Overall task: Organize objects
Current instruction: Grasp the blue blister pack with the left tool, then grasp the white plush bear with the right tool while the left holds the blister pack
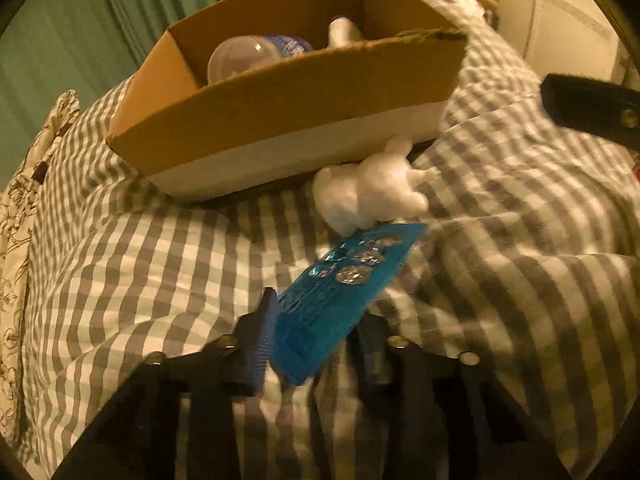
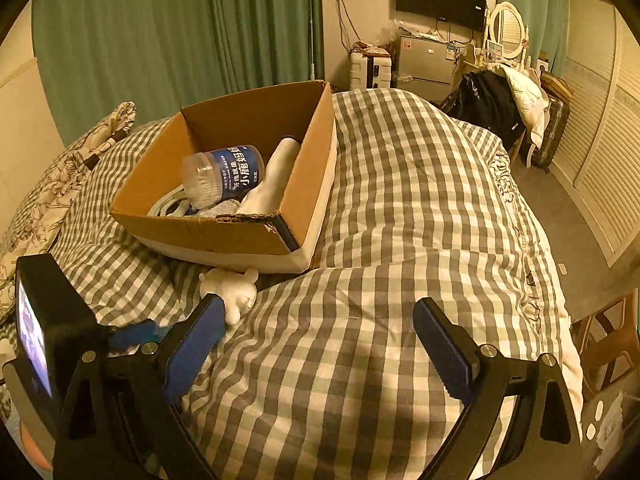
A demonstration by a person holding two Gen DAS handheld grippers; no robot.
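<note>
Two tongs worked over the bed [image 2: 400, 184]. The left tongs [image 1: 316, 332] were clenched on a blue comb-like piece [image 1: 332, 292], likely for lifting it boxward. The right tongs [image 2: 320, 352] stood released over bare quilt. Just beyond lay a white bear figure [image 1: 368, 188], touching the cardboard box [image 1: 256, 120], which held a bottle [image 2: 224, 176]. Its near wall must be cleared; the quilt rightward lay free.

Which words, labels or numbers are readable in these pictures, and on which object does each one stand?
"小鹿妈妈": large white characters on the blue label of the clear plastic bottle lying in the brown cardboard box.
Smaller lines on that label: too small to read.
Blue plastic package: print blurred, unreadable.
</note>
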